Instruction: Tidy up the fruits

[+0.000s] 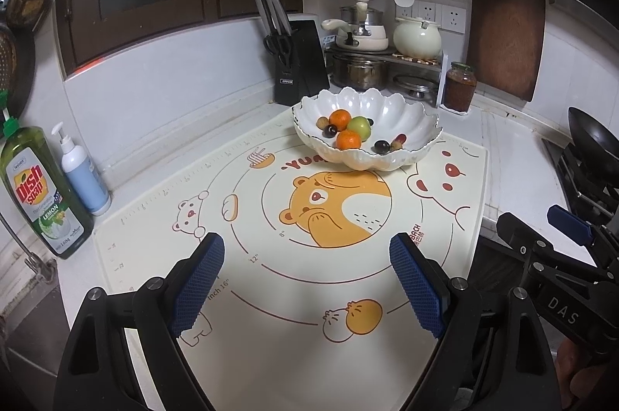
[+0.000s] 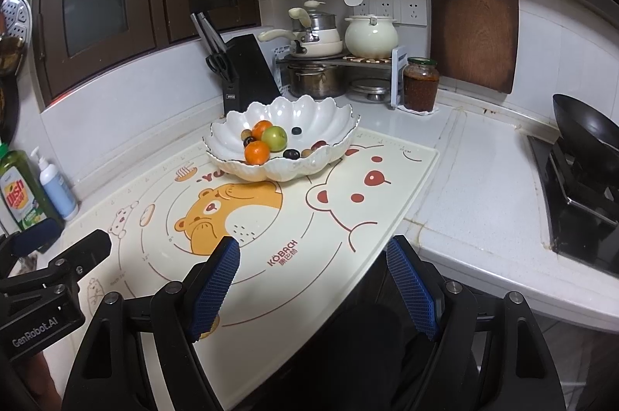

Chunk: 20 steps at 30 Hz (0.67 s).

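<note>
A white scalloped bowl (image 1: 410, 128) stands at the far end of the cartoon bear mat (image 1: 232, 202). It holds two oranges (image 1: 340, 119), a green fruit (image 1: 359, 127) and several small dark and brown fruits (image 1: 381, 146). The bowl (image 2: 321, 117) with the oranges (image 2: 256, 153) and green fruit (image 2: 274, 138) also shows in the right wrist view. My left gripper (image 1: 307, 279) is open and empty above the mat's near part. My right gripper (image 2: 311, 279) is open and empty over the mat's (image 2: 294, 217) front right edge.
Dish soap (image 1: 36, 190) and a pump bottle (image 1: 81, 175) stand left. A knife block (image 1: 300, 63), pots (image 1: 359, 70), a jar (image 1: 458, 86) and a cutting board (image 1: 506, 36) line the back. A black wok (image 2: 588, 136) sits on the stove at right.
</note>
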### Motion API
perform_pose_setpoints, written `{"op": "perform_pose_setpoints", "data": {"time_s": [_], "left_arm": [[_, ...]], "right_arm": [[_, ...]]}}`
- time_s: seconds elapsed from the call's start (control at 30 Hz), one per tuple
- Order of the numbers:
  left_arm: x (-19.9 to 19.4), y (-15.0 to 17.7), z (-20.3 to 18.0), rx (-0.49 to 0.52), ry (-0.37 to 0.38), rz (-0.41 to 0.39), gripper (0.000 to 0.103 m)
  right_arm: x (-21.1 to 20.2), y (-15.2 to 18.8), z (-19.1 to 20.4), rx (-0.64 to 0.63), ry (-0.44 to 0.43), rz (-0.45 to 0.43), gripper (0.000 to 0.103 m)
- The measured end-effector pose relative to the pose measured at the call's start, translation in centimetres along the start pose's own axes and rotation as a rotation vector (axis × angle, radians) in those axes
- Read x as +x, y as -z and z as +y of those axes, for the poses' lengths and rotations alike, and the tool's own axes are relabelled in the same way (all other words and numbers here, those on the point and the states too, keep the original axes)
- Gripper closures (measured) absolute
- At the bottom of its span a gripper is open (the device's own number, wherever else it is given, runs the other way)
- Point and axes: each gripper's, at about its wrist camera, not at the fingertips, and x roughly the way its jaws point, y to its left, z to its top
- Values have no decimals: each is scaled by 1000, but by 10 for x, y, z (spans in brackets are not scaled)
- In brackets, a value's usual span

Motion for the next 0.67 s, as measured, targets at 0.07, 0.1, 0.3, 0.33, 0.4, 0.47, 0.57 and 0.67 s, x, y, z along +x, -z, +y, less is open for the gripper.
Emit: {"op": "perform_pose_setpoints", "data": {"time_s": [0.07,0.1,0.3,0.33,0.4,0.47,0.57,0.67], "left_arm": [[0,0,0,-1,-1,0,15],[0,0,0,-2,-1,0,16],[-1,-1,1,-5,9,4,16],[-1,-1,1,-10,11,6,16],[0,-2,1,-16,16,13,16],[0,-2,1,-19,18,16,15],[2,-1,2,-19,18,16,16],[5,-1,2,-19,13,26,15]], "right_arm": [[0,0,0,1,-1,0,24],[0,0,0,0,0,-1,24],[0,1,0,0,-1,1,24],[0,1,0,1,-1,1,24],[1,1,0,0,-2,2,24],[1,2,1,1,-3,3,24],[2,3,1,5,0,6,24],[2,4,1,8,-1,8,24]]}}
